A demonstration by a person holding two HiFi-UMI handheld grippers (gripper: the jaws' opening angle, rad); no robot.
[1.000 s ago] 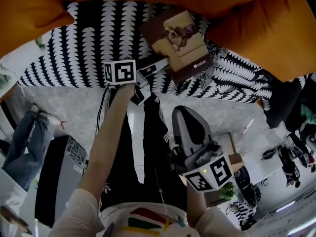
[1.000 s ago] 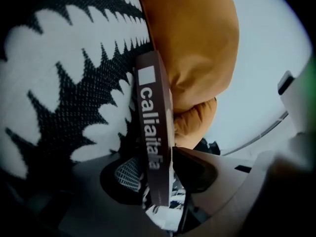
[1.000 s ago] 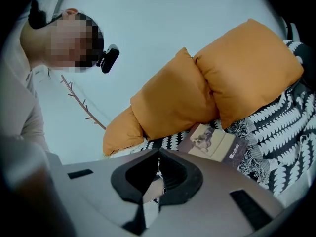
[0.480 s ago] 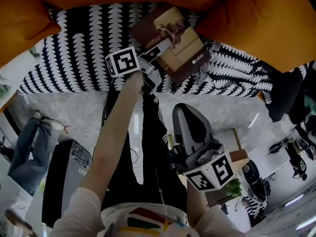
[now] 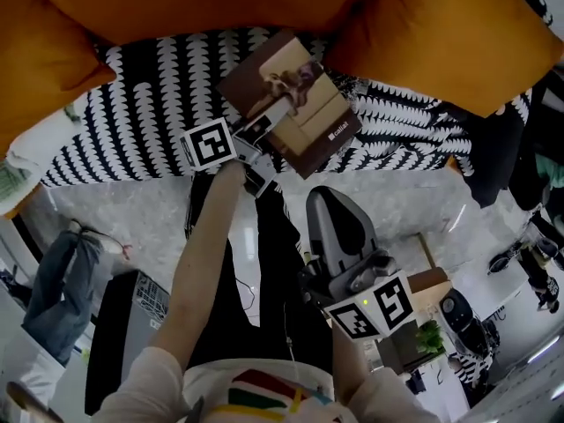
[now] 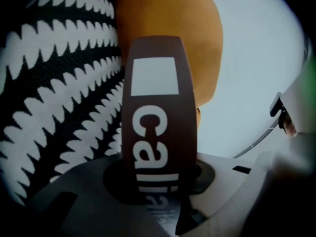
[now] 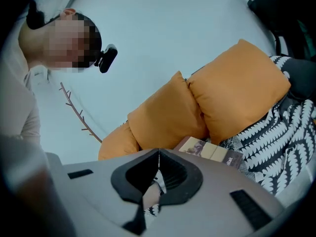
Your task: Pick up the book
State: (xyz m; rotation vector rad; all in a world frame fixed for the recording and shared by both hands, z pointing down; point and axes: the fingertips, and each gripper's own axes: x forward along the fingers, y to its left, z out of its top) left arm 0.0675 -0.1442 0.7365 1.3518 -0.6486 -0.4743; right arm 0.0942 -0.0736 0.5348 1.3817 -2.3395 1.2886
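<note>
Raises the book (image 5: 295, 95) further off the patterned throw (image 5: 141, 86) than a second ago, with left gripper (image 5: 269, 122) just tightening on its spine; keeps right gripper (image 5: 324, 203) shut, empty. Seems picked up.

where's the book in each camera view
Head view: book upper centre, gripped by the left tool.
Left gripper view: book dead centre, spine-on between the jaws.
Right gripper view: book just right of centre, low.
Shared landmark: orange cushions.

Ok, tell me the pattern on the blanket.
The blanket is black with white leaf-shaped rows; clearest in head view.
</note>
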